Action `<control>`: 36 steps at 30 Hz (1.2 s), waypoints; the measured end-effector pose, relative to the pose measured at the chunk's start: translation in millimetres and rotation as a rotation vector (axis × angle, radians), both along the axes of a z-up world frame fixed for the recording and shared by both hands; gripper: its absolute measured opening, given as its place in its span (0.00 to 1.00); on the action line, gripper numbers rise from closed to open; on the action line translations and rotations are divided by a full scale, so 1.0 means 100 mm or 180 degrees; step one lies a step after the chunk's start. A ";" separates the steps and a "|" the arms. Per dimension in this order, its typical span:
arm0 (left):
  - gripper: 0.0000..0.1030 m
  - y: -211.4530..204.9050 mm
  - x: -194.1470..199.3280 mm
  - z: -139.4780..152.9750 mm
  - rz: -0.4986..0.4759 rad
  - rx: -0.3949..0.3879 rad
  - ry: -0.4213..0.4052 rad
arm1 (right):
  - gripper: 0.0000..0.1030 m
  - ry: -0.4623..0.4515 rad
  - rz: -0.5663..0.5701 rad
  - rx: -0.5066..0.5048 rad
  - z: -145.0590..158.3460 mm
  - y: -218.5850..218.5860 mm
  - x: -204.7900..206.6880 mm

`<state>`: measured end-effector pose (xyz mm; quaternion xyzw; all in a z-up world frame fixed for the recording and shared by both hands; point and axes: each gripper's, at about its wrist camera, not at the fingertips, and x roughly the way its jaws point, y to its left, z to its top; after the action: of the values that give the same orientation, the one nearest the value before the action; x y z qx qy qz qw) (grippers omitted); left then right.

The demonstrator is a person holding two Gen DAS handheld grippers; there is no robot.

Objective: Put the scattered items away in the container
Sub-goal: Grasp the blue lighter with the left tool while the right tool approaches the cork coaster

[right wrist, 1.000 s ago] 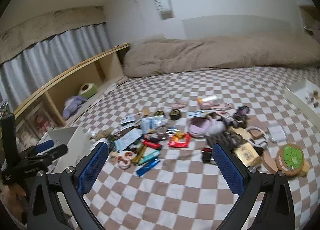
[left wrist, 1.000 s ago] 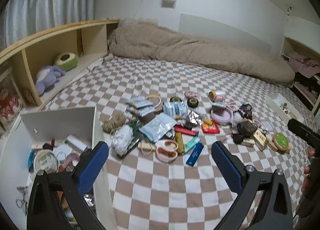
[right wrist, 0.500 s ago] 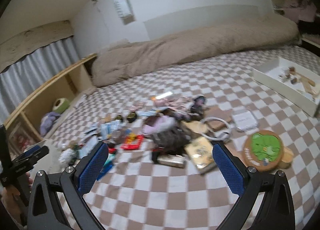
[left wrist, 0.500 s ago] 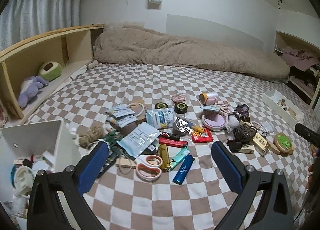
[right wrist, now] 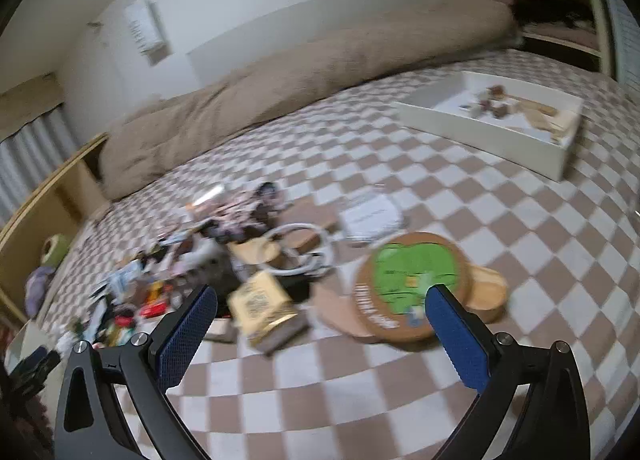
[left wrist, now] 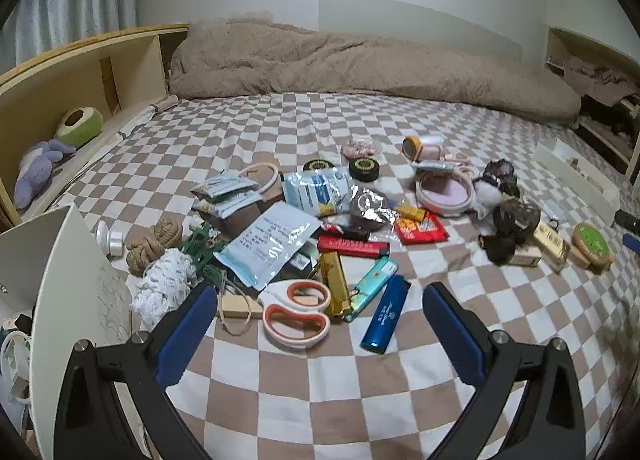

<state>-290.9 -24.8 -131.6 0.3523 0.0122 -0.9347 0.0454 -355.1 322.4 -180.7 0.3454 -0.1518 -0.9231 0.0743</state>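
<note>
Small items lie scattered on the checkered bedspread. My left gripper (left wrist: 320, 300) hangs open and empty over white scissors (left wrist: 296, 314) with orange-lined handles, a gold lighter (left wrist: 335, 288), a teal lighter (left wrist: 372, 282) and a blue lighter (left wrist: 386, 314). The white container (left wrist: 68, 292) stands at the left edge with things inside. My right gripper (right wrist: 320, 302) is open and empty above a yellow box (right wrist: 260, 304) and a round wooden coaster (right wrist: 412, 284) with a green frog. That view is blurred.
A rolled beige duvet (left wrist: 360, 64) lies along the far wall. A wooden shelf (left wrist: 80, 72) at the left holds plush toys. A white tray (right wrist: 496, 120) with small bits sits at the right. Open bedspread lies in front of both grippers.
My left gripper has swung right from the white container and come down near the scissors and lighters. My right gripper has swung right and dropped toward the yellow box and frog coaster.
</note>
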 end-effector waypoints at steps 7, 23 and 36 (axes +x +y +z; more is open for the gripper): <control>1.00 0.10 -0.04 -0.22 -0.0154 0.0059 -0.0216 | 1.00 -0.0215 -0.0501 0.0043 -0.24 0.37 -0.06; 1.00 0.44 -0.23 -0.68 -0.0477 0.0489 -0.0820 | 1.00 -0.0365 -0.0845 0.0714 -0.50 0.39 -0.21; 0.97 0.37 -0.46 -0.83 -0.0360 0.0526 -0.0731 | 1.00 -0.0325 -0.0649 0.0994 -0.52 0.22 -0.25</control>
<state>-337.3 12.4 -214.4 0.4595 0.0640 -0.8852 -0.0354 -379.7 344.0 -232.2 0.3819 -0.0445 -0.9195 -0.0820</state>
